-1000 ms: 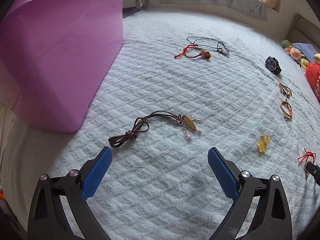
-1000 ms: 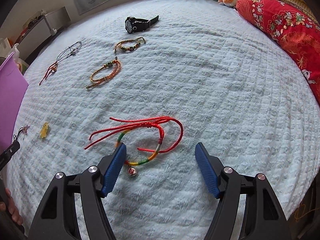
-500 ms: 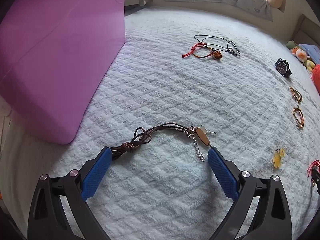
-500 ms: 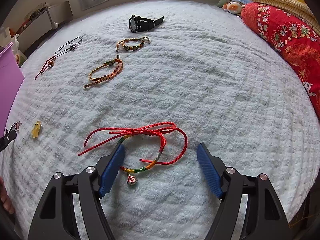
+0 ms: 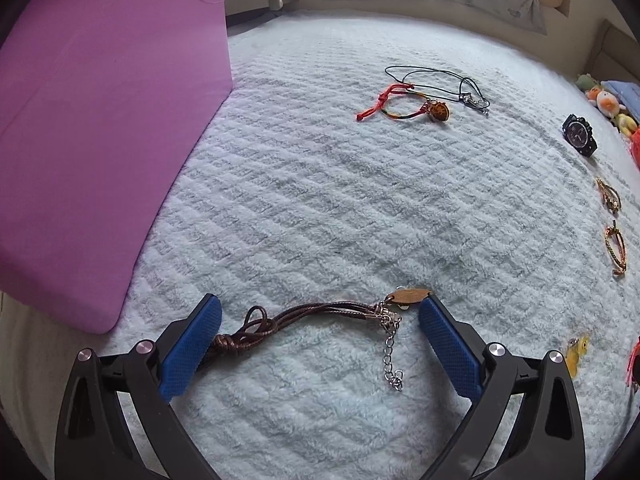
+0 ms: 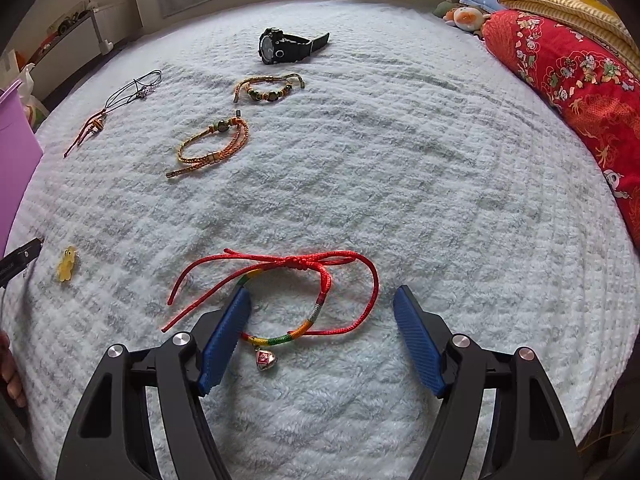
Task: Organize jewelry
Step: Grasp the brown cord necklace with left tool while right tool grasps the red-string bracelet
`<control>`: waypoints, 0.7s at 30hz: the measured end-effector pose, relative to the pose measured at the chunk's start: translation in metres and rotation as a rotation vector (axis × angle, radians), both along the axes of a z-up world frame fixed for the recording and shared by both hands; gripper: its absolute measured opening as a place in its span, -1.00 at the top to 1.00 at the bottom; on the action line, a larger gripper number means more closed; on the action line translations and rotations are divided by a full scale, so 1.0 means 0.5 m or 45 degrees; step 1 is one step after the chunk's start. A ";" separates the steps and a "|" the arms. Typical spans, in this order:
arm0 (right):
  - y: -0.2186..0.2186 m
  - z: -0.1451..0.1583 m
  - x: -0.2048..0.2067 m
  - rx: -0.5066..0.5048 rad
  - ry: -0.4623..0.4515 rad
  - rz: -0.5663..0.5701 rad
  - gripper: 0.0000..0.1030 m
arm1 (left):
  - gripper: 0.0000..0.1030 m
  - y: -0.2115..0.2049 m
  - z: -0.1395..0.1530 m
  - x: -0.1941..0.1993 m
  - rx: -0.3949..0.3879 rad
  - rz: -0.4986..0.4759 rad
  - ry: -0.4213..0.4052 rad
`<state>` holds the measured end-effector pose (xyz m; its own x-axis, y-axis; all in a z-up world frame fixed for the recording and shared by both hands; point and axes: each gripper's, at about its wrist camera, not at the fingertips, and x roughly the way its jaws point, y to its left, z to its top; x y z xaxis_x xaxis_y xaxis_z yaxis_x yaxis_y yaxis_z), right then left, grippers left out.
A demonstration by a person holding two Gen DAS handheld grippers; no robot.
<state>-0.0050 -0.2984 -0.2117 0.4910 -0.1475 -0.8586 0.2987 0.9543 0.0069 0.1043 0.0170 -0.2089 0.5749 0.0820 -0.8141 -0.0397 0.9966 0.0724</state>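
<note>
now the left gripper point(image 5: 320, 320) is held with jaws wide apart, and the brown cord bracelet point(image 5: 304, 318) is spanned between its fingers, knot by the left pad, wooden tag by the right. nothing is clamped yet. for a clean pick, the tips should be lowered into the fluffy blanket point(image 5: 360, 208) before closing. the right gripper point(image 6: 322, 330) is likewise spread, with the red string bracelet point(image 6: 296, 292) framed between its fingers.

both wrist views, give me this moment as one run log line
left gripper: open, straddling brown cord bracelet | right gripper: open over red string bracelet | nothing held
</note>
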 end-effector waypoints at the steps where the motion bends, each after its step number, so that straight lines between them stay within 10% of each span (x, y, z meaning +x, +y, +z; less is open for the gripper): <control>1: 0.001 0.000 0.001 0.001 0.001 0.000 -0.38 | -0.89 0.003 0.000 0.001 -0.013 0.001 -0.003; 11: 0.017 0.004 0.009 0.011 -0.010 0.015 -0.09 | -0.77 0.006 -0.001 -0.020 -0.024 -0.032 -0.006; 21: 0.051 0.011 0.020 0.043 -0.021 0.121 0.87 | 0.24 -0.040 0.010 -0.033 -0.031 -0.113 -0.012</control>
